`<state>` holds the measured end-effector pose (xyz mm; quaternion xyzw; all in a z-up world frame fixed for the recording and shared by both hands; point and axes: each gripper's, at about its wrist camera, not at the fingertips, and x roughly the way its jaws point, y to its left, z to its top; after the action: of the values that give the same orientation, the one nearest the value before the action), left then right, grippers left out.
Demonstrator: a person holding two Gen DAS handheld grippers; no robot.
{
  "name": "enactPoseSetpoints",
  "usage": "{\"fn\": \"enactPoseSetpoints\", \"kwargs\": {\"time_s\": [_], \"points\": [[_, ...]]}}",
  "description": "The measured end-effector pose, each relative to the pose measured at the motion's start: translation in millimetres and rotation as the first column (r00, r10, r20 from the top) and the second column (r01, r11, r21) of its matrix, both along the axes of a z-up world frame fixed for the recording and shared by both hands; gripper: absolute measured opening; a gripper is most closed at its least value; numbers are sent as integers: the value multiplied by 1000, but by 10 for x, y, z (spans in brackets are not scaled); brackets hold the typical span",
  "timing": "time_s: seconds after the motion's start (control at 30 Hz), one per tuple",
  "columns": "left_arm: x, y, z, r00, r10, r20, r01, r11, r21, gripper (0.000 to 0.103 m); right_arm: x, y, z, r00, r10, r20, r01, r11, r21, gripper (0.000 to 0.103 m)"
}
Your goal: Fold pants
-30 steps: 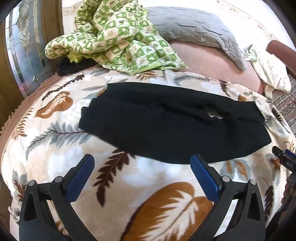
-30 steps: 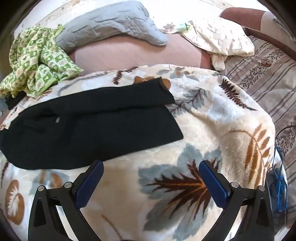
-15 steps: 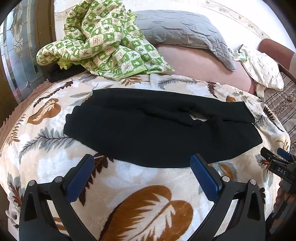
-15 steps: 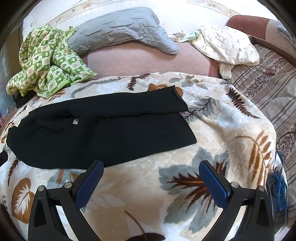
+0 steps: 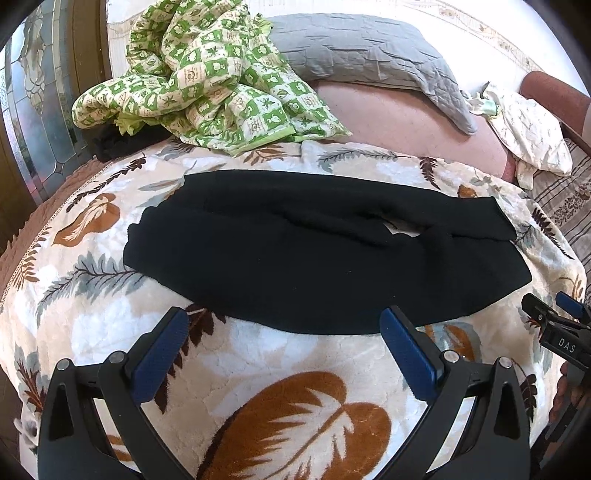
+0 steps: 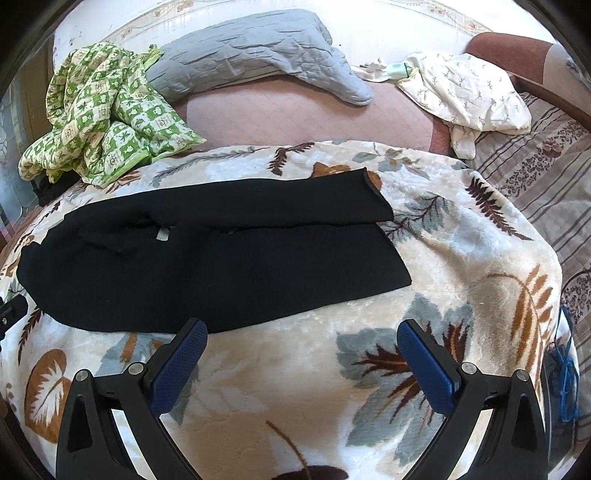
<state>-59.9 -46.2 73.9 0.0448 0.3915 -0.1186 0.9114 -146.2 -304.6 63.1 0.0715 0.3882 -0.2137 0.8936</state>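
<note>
Bed w/ leaf-print blanket [image 5: 295, 406]; grey pillow [image 5: 362, 51] & green checked quilt [image 5: 207, 74] at back. Leaded-glass window [image 5: 33, 110] on left, bright daylight, pale wall [image 6: 406, 26].

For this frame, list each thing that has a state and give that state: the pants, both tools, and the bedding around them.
Black pants: lying flat on the leaf-print blanket, legs stacked lengthwise, not held.
Left tool: open, empty, above the blanket near the pants' front edge.
Right tool: open, empty, near the pants' front edge.
Leaf-print blanket: spread out under the pants.
Green checked quilt: crumpled in a heap.
Grey pillow: rumpled, lying behind.
</note>
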Motion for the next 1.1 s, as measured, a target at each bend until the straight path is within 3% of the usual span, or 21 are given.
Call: {"fn": "enactPoseSetpoints", "kwargs": {"time_s": [0.3, 0.5, 0.7, 0.87, 1.0, 1.1], "points": [[58, 74, -27, 1000, 12, -18, -13, 1000, -15, 103, 28, -21, -60, 1000, 5, -9, -5, 1000, 29, 103], [162, 415, -156, 994, 53, -94, -62, 993, -96, 103, 11, -160, -149, 1000, -9, -14, 10, 997, 73, 102], [321, 821, -312, 974, 144, -177, -176, 968, -179, 103, -29, -405, -248, 999, -42, -4, 42, 989, 140, 103], [518, 1048, -410, 951, 200, -236, -262, 927, -270, 103, -4, -632, -315, 998, -62, 6, 60, 982, 180, 102], [688, 1086, -506, 938, 198, -283, -286, 904, -318, 103, 71, -848, -389, 996, -85, 29, 74, 963, 260, 102], [776, 1023, -510, 942, 205, -267, -286, 905, -316, 103, 169, -969, -480, 995, -91, 33, 76, 942, 328, 98]]}}
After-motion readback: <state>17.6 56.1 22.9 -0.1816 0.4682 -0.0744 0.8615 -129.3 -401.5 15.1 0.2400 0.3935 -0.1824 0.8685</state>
